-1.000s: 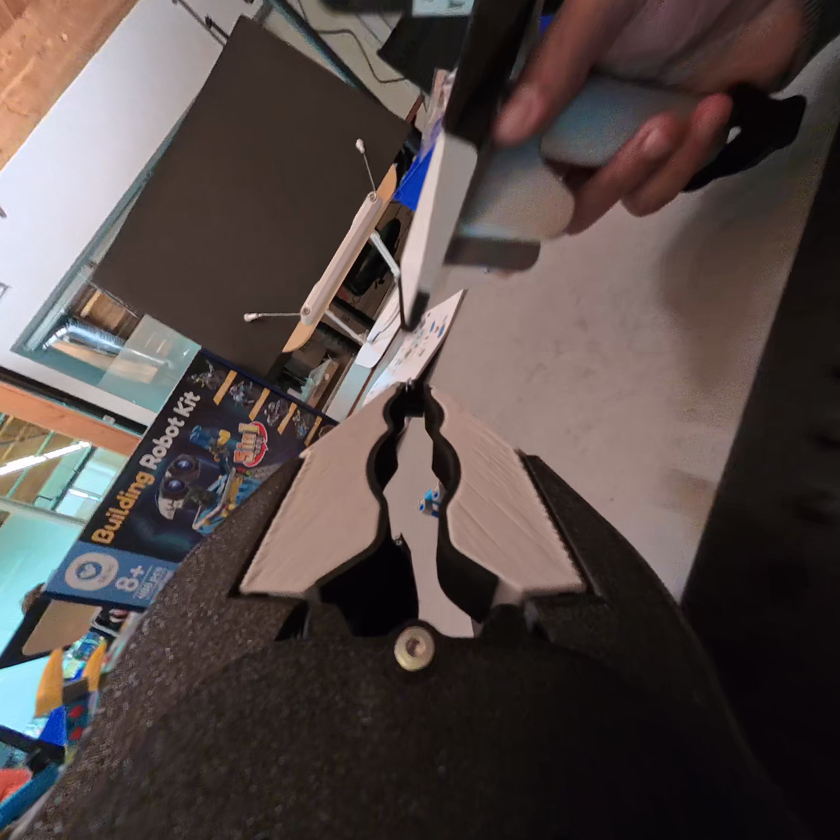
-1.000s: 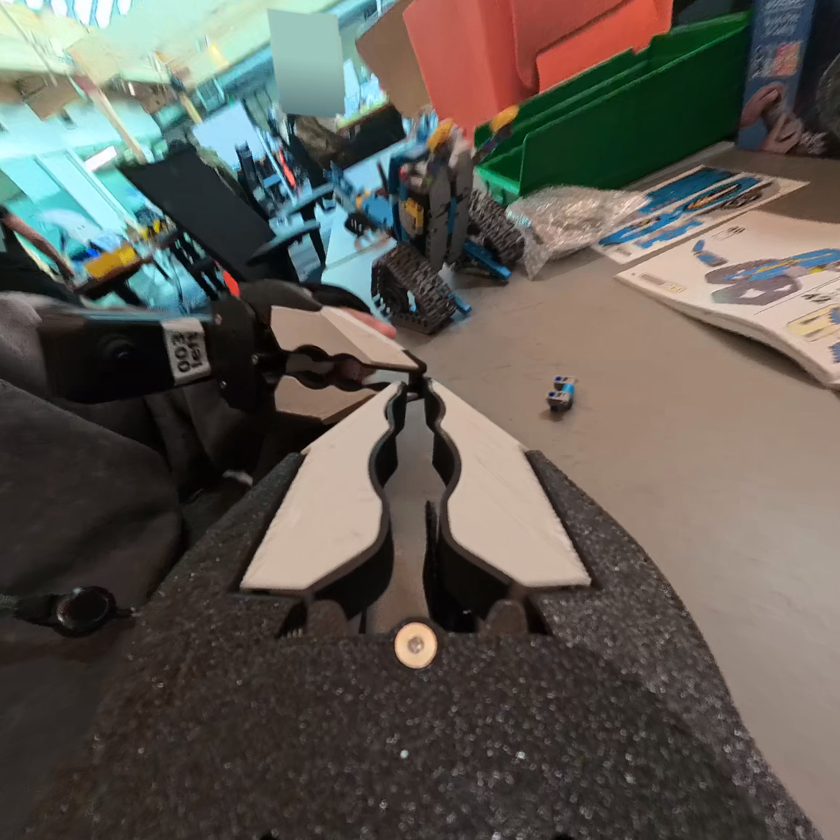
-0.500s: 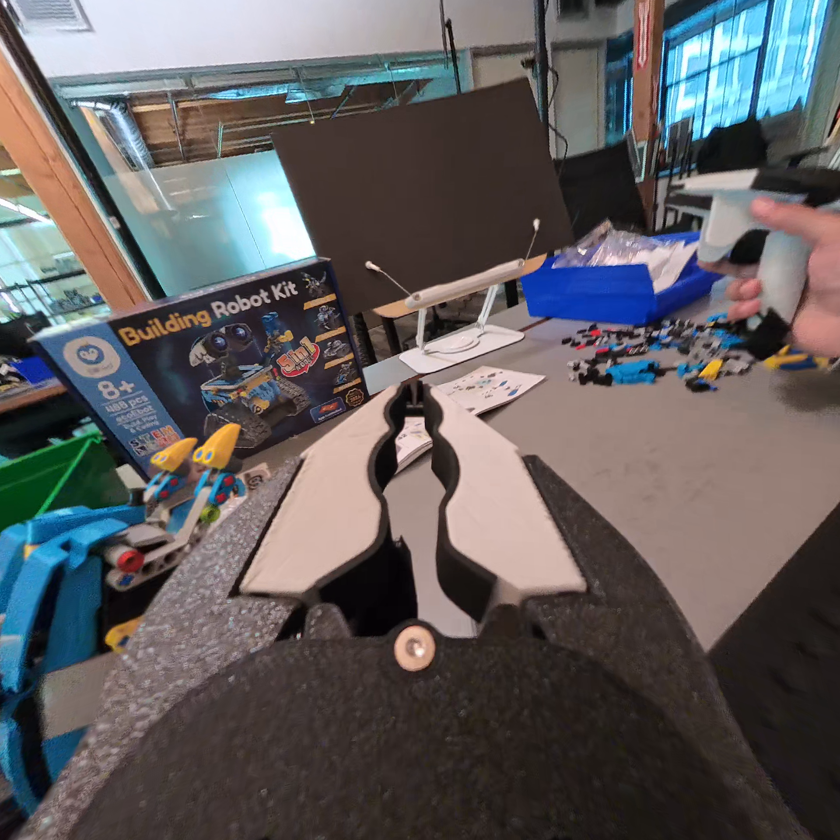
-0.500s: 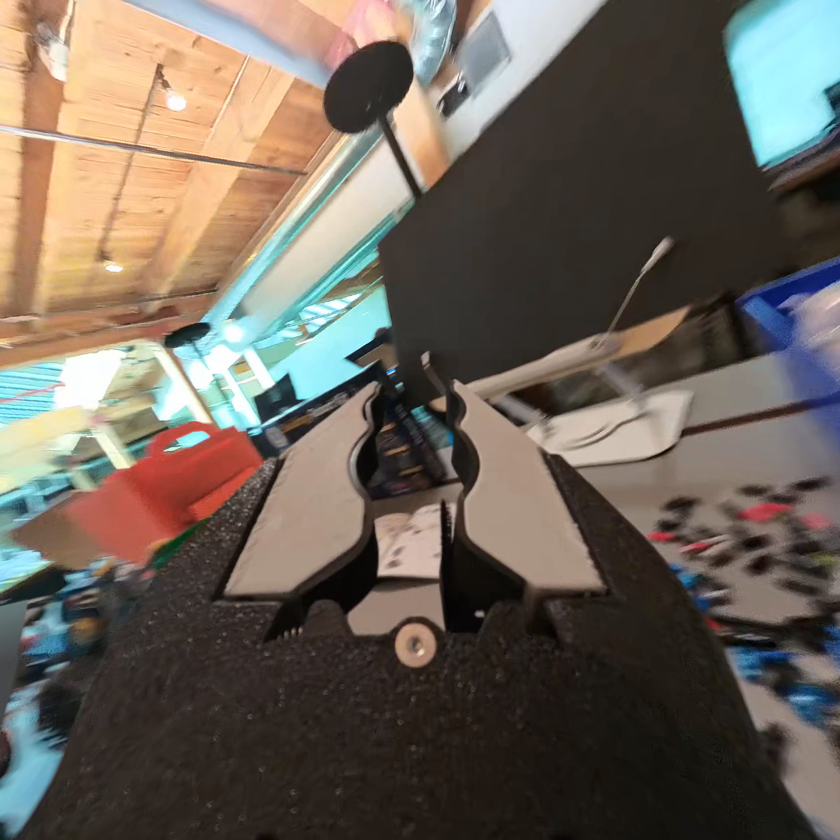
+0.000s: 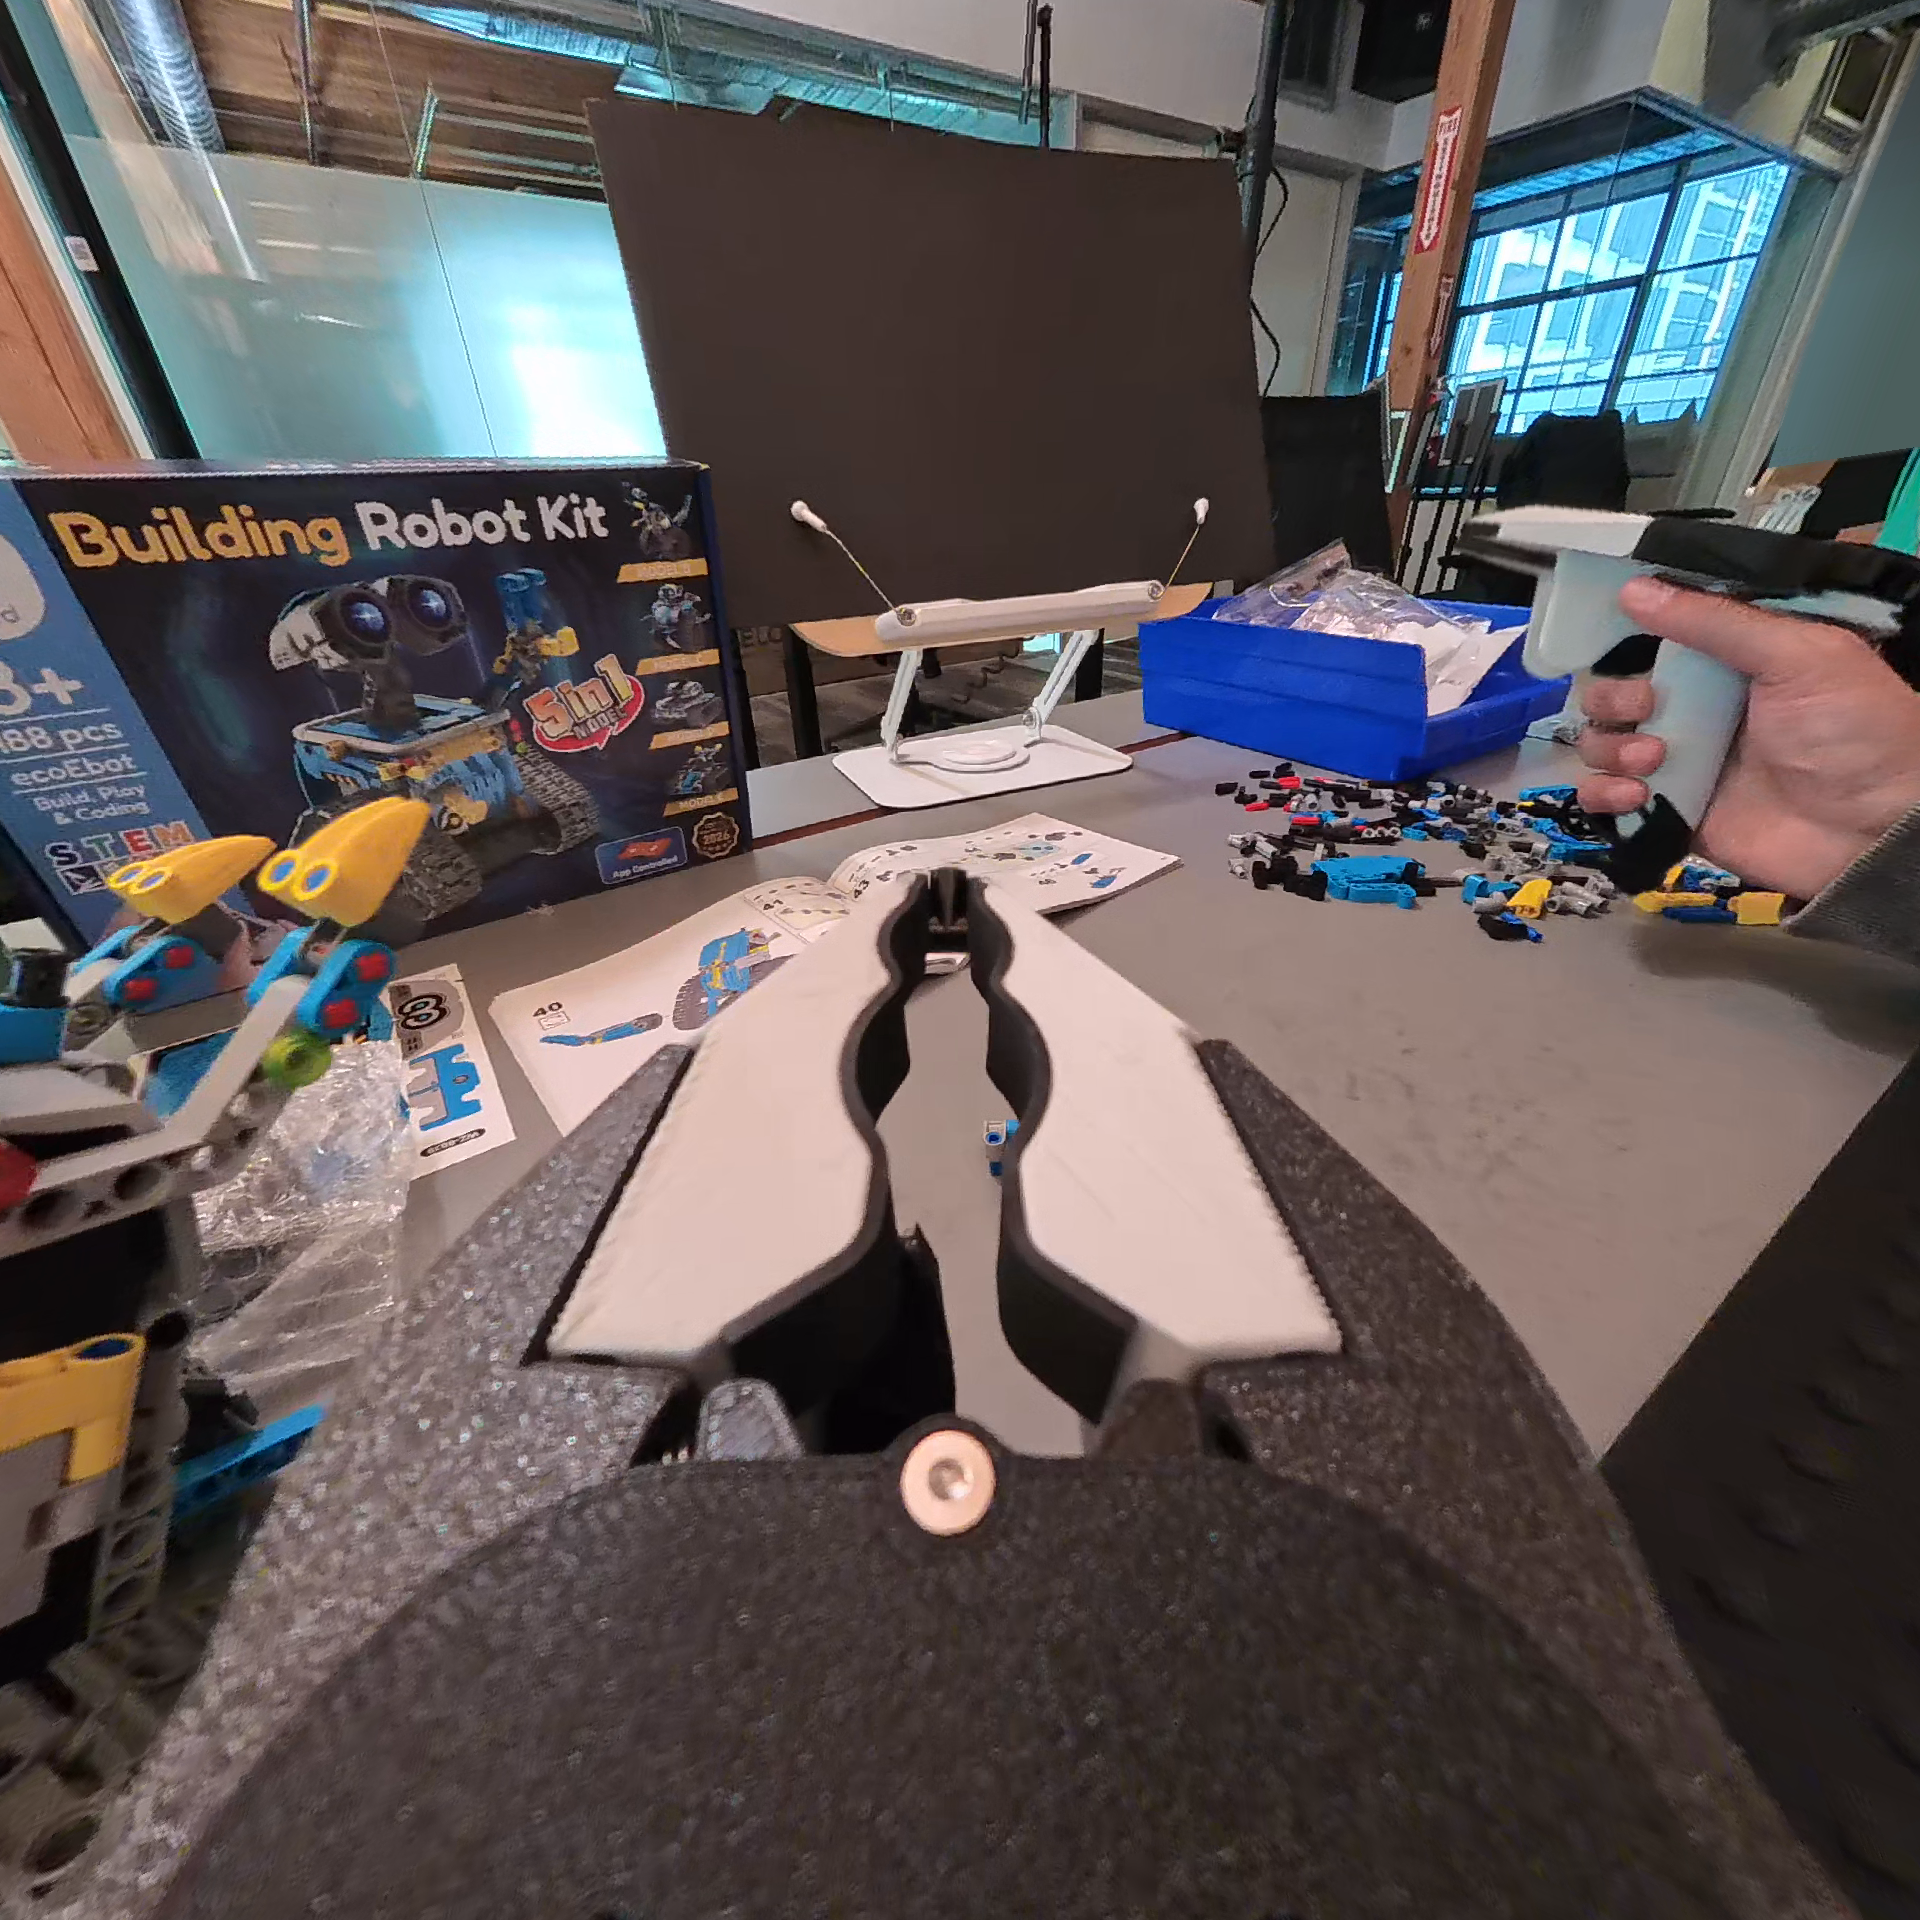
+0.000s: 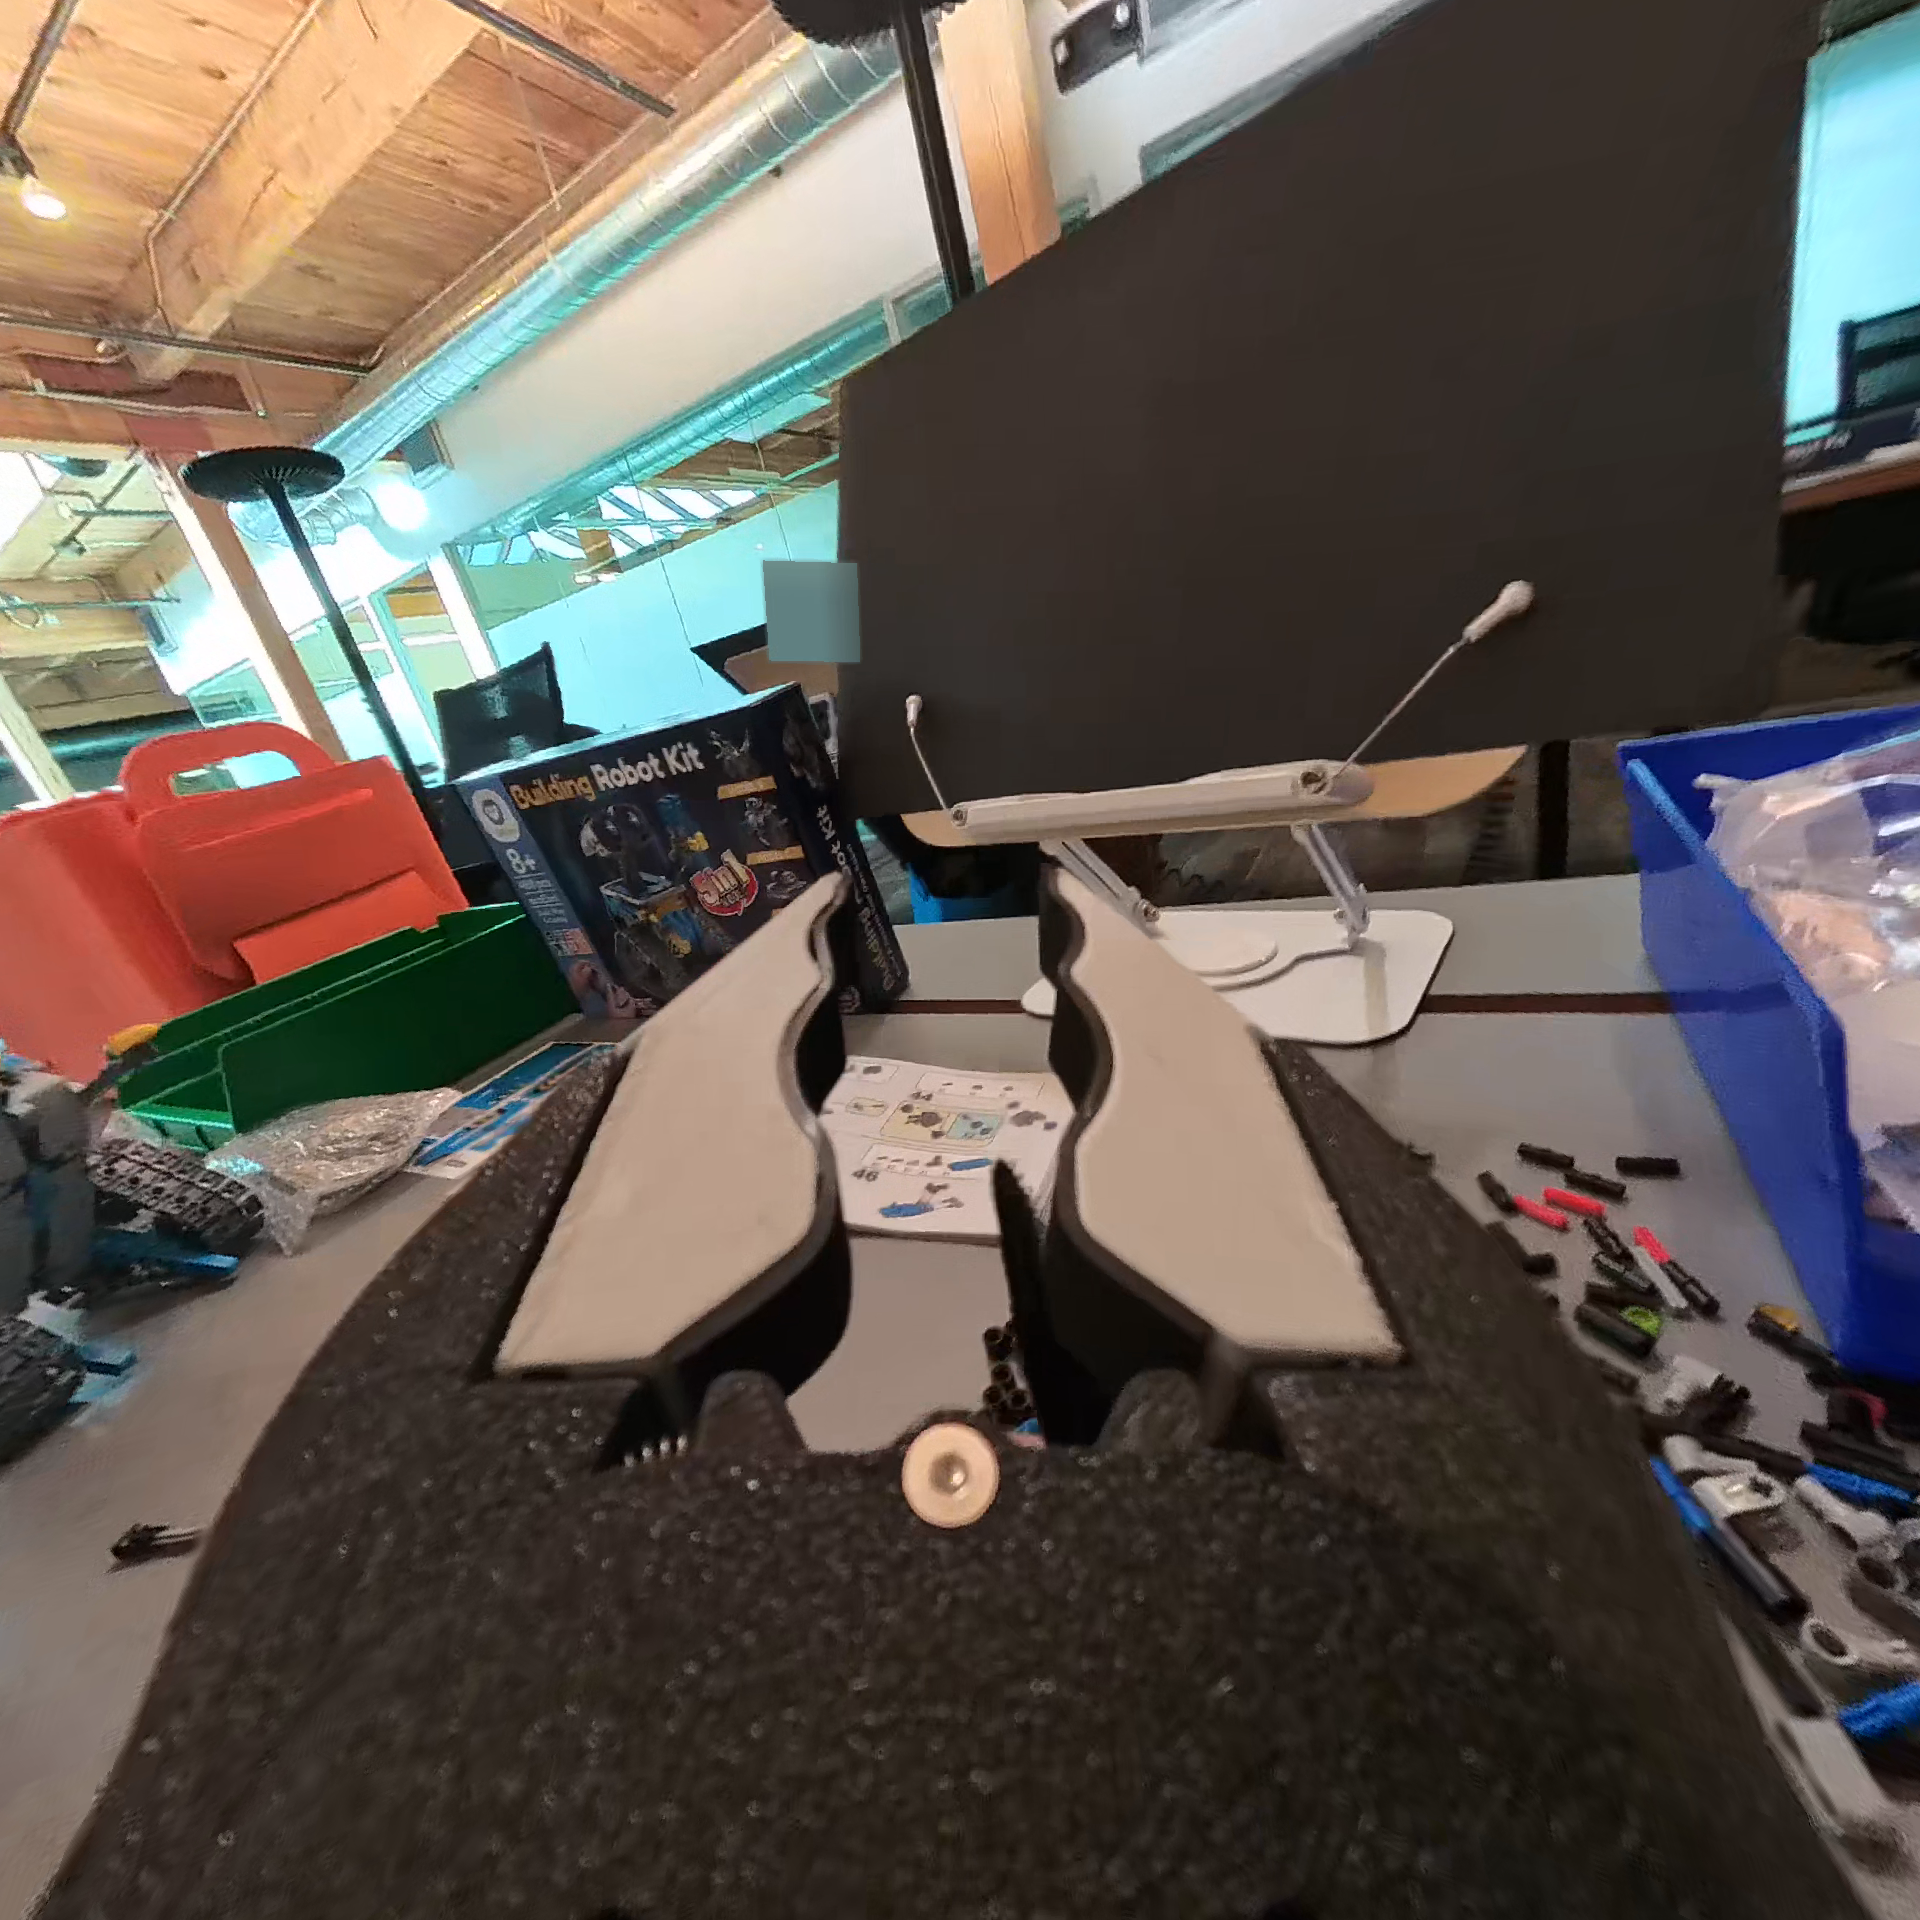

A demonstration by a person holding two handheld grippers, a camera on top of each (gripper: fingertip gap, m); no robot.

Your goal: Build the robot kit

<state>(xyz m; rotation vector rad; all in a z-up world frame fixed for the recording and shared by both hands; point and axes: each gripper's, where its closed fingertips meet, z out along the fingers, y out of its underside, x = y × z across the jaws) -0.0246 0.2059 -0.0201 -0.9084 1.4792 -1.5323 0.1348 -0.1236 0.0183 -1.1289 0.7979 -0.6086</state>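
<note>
Left gripper (image 5: pixel 943 896), jaws together and empty, hovers over the instruction booklet (image 5: pixel 727 951) on the desk (image 5: pixel 1455 1091); right gripper (image 6: pixel 940 904), jaws apart, hangs above loose bricks (image 6: pixel 1621 1278), nothing held.

The right hand-held gripper (image 6: pixel 940 899), fingers parted and empty, hangs above an instruction sheet (image 6: pixel 940 1153) on the grey table (image 6: pixel 1538 1049).

The toy robot (image 5: pixel 125 1195) is cut off at the left edge; the blue bin (image 6: pixel 1766 997) runs off the right.
</note>
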